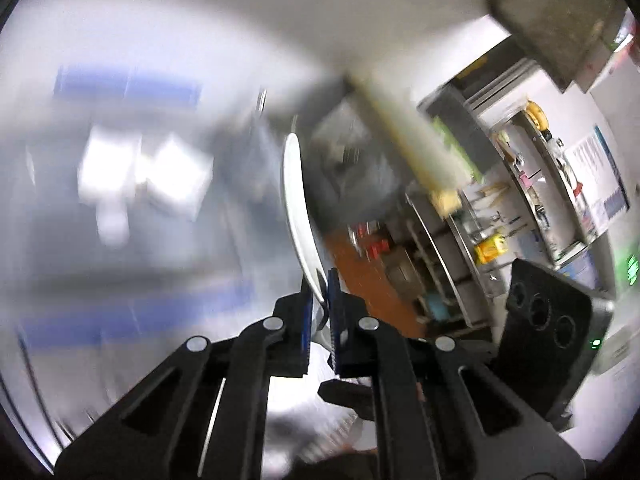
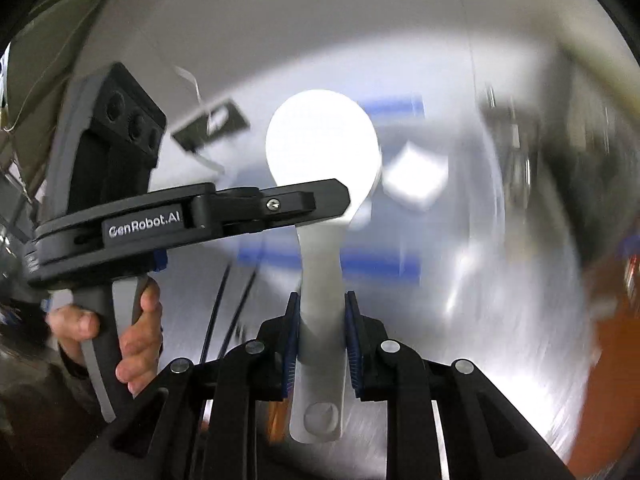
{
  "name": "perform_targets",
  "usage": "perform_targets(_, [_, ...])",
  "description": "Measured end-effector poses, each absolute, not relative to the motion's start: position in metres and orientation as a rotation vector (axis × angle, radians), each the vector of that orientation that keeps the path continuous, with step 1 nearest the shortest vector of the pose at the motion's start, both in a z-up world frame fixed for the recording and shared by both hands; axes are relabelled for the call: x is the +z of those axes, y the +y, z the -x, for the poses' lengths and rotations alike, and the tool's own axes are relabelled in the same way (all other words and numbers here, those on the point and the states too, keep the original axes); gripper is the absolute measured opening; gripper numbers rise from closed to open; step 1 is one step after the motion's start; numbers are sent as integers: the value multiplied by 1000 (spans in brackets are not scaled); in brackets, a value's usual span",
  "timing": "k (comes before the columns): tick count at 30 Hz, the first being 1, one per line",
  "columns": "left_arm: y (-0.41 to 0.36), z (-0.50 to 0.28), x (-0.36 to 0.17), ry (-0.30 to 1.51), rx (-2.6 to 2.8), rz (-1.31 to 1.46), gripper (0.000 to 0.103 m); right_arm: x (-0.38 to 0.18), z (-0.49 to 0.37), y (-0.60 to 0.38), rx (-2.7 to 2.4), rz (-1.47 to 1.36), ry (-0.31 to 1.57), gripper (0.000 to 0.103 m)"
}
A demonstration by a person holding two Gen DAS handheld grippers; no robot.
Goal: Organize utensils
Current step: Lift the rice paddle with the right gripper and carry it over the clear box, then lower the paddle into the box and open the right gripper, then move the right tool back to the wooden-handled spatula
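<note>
Right gripper (image 2: 320,332) is pinching my spoon's (image 2: 322,264) handle, bowl pointing away; left gripper (image 1: 319,320) is seemingly clamping that bowl's rim.

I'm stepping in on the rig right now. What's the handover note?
Right gripper: shut on the handle of a white spoon, bowl pointing away, lifted above the steel counter.
Left gripper: shut on the rim of the same spoon's bowl, seen edge-on.
Both views are motion-blurred.
Done: spoon picked up, held by both grippers.
Left: put it where it belongs; that place is not identifiable in either view.
</note>
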State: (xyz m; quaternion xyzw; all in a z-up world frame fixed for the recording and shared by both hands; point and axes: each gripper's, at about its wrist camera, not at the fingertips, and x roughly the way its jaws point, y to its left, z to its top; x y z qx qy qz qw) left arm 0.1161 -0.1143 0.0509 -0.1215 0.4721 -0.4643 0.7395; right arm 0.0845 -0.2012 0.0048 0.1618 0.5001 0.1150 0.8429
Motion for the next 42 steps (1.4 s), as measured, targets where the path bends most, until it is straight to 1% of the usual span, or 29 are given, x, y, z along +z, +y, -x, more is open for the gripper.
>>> perform_targets(2, [-133, -143, 64, 1018, -1013, 230, 6, 14, -129, -206, 218, -305, 1042, 22])
perform_targets(5, [-153, -198, 64, 1056, -1004, 168, 6, -2, -185, -215, 163, -278, 1088, 23])
perform_targets(6, [-164, -218, 52, 1092, -998, 139, 7, -9, -197, -220, 149, -279, 1108, 23])
perform_targets(9, [-185, -256, 11, 1214, -982, 145, 6, -60, -246, -235, 104, -329, 1227, 22])
perform_targets(13, [-197, -296, -70, 1429, -965, 232, 6, -118, -273, -250, 65, -408, 1349, 21])
perform_targets(14, [-199, -301, -83, 1459, -967, 238, 6, -129, -277, -252, 60, -407, 1376, 21])
perform_targets(17, [-206, -309, -111, 1528, -947, 209, 6, -152, -287, -252, 37, -377, 1440, 20])
perform_targets(21, [-210, -313, -126, 1567, -889, 165, 7, -172, -294, -248, 21, -330, 1519, 21])
perform_targets(22, [-211, -313, -129, 1573, -855, 131, 11, -170, -293, -248, 28, -335, 1508, 21])
perform_targets(24, [-208, -312, -130, 1559, -819, 122, 36, -165, -291, -249, 29, -326, 1487, 22])
perform_targets(25, [-203, -312, -124, 1533, -818, 141, 45, -160, -288, -251, 25, -333, 1476, 22])
perform_targets(26, [-199, -311, -114, 1496, -814, 150, 58, -155, -283, -255, 25, -347, 1459, 22])
perform_targets(27, [-195, -309, -105, 1466, -808, 147, 62, -144, -276, -258, 32, -353, 1434, 22])
perform_targets(30, [-185, -302, -64, 1361, -820, 119, 65, -113, -253, -263, 40, -328, 1348, 22])
perform_targets(32, [-169, -290, -31, 1280, -852, 122, 66, -82, -230, -264, 63, -315, 1274, 22])
perform_targets(34, [-157, -275, -2, 1216, -866, 116, 67, -52, -206, -262, 93, -303, 1199, 30])
perform_targets(35, [-148, -264, 16, 1175, -877, 98, 69, -38, -192, -258, 109, -286, 1165, 36])
perform_targets(36, [-139, -255, 30, 1139, -884, 84, 73, -29, -180, -254, 117, -272, 1140, 38])
perform_targets(38, [-117, -232, 53, 1072, -887, 89, 79, -11, -150, -240, 146, -237, 1101, 38])
perform_targets(40, [-93, -214, 72, 1014, -897, 114, 79, -6, -124, -225, 186, -216, 1090, 38])
perform_targets(41, [-76, -202, 79, 987, -895, 132, 80, -9, -115, -215, 204, -207, 1094, 42])
perform_targets(42, [-65, -189, 83, 969, -894, 144, 86, -13, -107, -206, 223, -194, 1106, 48])
